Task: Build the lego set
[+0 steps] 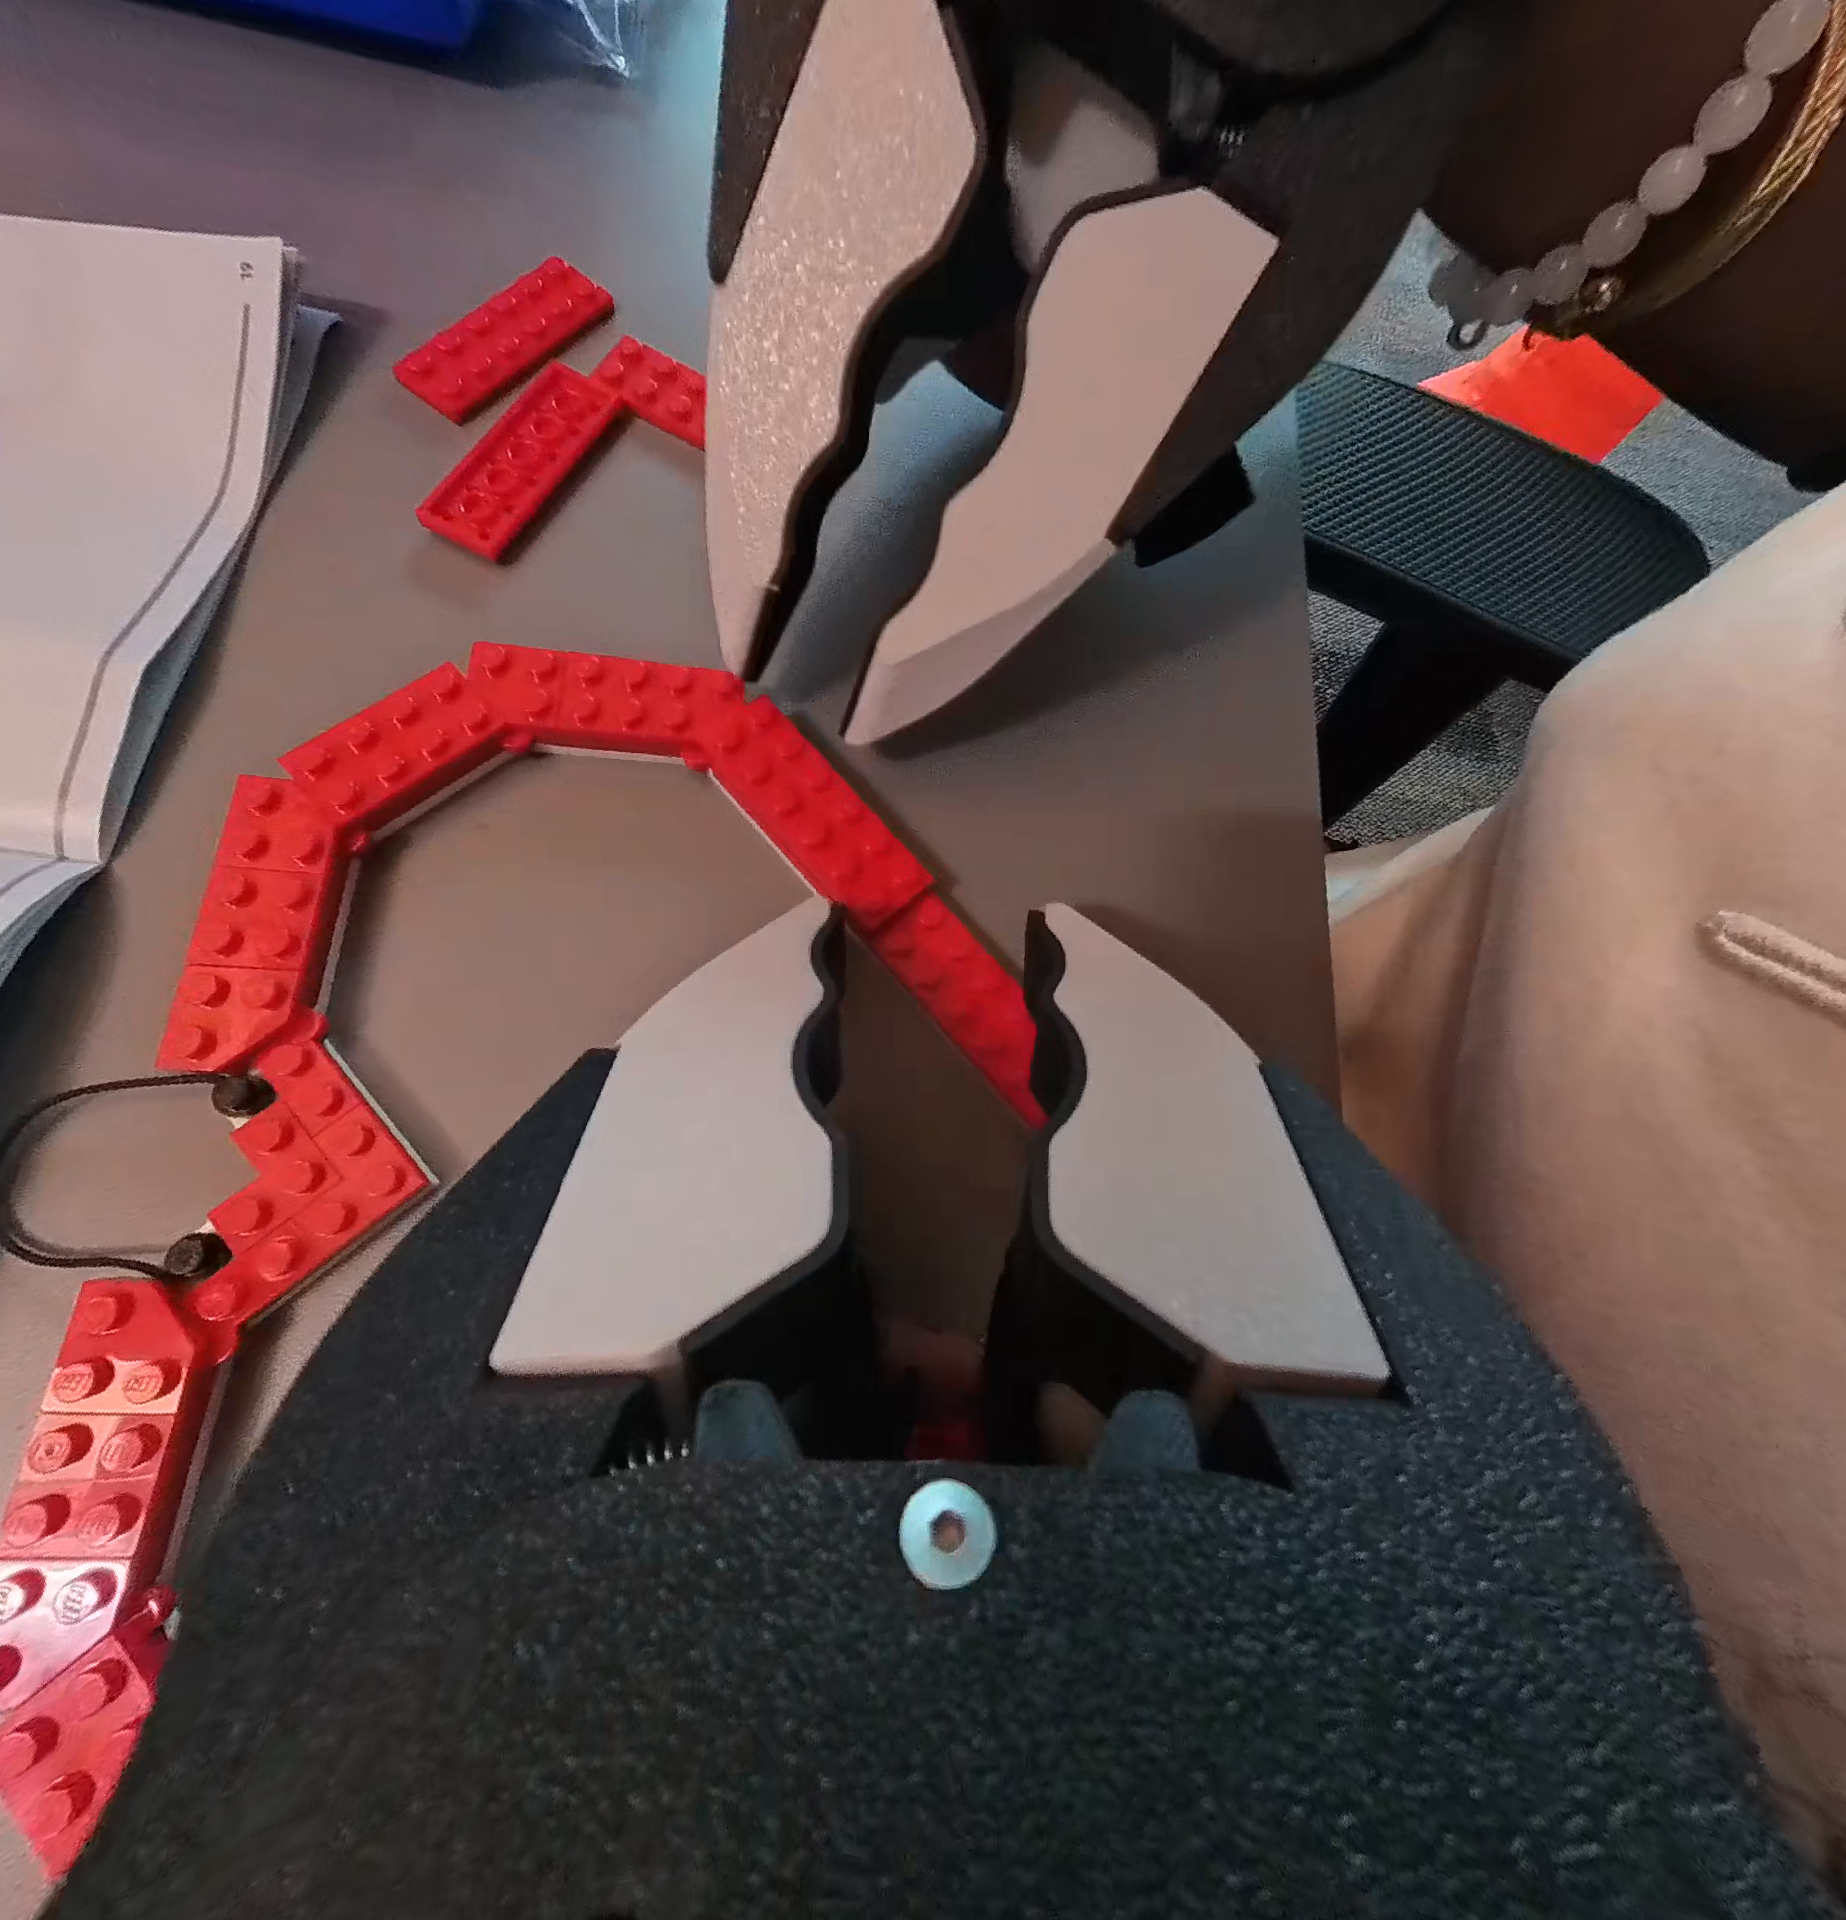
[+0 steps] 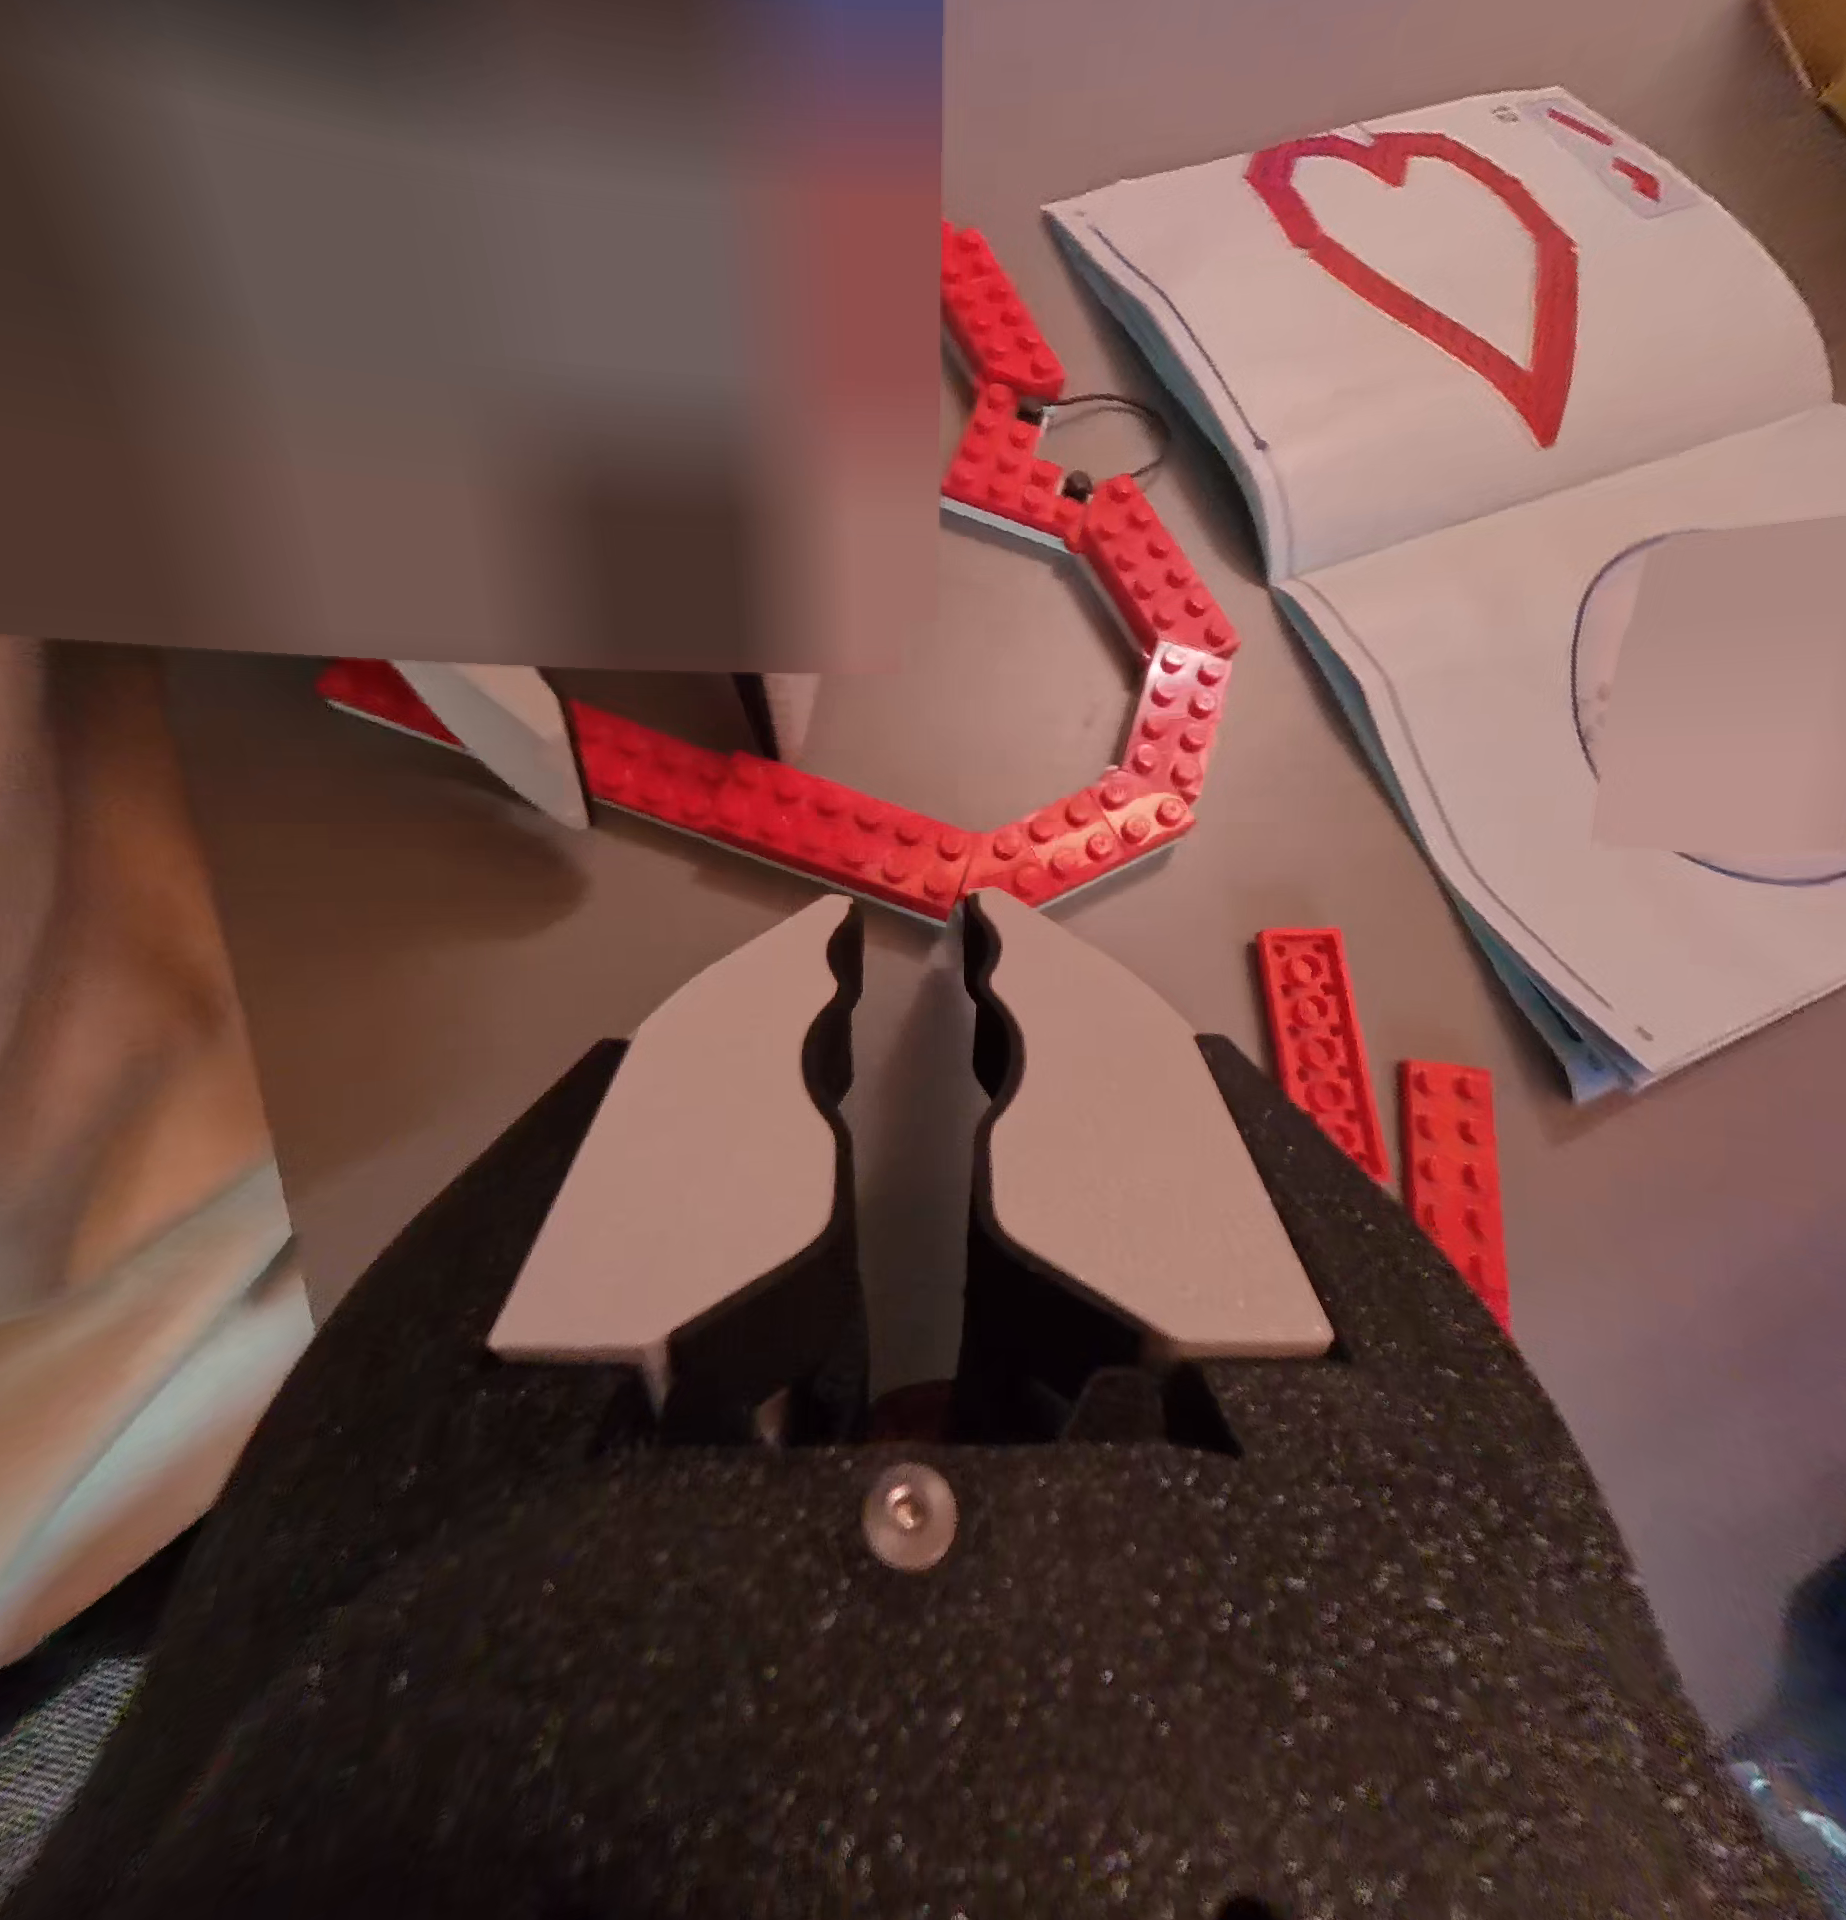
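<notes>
Landmark: we take the red heart frame, an open outline of plates lying flat on the grey counter; every place below is given from it.
Instruction booklet: left of the frame in the left wrist view, lying open, well clear of the work.
Loose red plates: beyond the frame's upper run, three in a cluster; one lies underside up.
Left claw: half open, straddling the frame's lower right leg. The strip passes between the fingers and meets the right-hand one; we cannot tell whether it is pinched.
Right claw: jaws a narrow gap apart, nothing held, tips down at the frame's upper right corner.
Same corner, right wrist view: the right claw stands just before the joint of the frame.
Governing relation: we judge that the leg's long axis runs diagonally from right claw to left, each claw near one end.
Nearer claw: the left, for any pressing along that leg.
</notes>
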The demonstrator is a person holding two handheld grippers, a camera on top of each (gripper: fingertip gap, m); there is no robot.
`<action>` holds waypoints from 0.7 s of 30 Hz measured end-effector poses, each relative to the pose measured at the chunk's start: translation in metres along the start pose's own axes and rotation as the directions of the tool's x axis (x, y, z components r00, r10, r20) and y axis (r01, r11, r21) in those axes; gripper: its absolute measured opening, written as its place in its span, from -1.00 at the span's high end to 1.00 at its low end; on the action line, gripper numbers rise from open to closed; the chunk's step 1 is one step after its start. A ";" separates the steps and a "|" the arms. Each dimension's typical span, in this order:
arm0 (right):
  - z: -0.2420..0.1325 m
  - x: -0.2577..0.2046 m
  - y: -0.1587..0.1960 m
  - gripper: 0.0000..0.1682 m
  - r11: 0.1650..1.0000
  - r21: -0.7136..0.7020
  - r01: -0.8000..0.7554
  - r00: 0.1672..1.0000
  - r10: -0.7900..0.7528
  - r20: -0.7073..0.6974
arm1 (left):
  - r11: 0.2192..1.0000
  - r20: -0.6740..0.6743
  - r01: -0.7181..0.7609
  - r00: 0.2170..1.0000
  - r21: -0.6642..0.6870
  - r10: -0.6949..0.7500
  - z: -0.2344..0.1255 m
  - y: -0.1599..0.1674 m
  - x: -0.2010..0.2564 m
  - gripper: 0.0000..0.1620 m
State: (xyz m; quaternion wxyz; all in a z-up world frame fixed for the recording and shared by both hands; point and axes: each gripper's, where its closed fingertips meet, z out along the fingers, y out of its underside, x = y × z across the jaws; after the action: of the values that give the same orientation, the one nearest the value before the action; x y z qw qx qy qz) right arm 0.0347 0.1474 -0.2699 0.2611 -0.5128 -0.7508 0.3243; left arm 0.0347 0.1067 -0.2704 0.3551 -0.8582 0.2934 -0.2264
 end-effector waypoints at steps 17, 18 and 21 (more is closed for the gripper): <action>0.001 -0.003 0.002 0.77 1.000 0.002 0.005 0.999 -0.005 -0.043 | 0.999 0.077 0.026 0.997 -0.030 -0.023 0.001 0.005 -0.007 0.60; 0.000 -0.001 0.003 0.77 1.000 -0.002 0.010 0.998 -0.010 -0.058 | 0.999 0.085 0.027 0.996 -0.032 -0.024 0.002 0.004 -0.007 0.60; 0.001 0.000 0.004 0.77 1.000 0.000 0.011 0.998 -0.011 -0.069 | 0.998 0.093 0.055 0.994 -0.026 -0.052 0.005 0.002 -0.010 0.64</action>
State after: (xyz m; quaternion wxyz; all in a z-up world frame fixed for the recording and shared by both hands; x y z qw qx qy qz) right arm 0.0366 0.1482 -0.2740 0.2891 -0.5195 -0.7440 0.3051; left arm 0.0296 0.1142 -0.2765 0.3496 -0.8804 0.2569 -0.1916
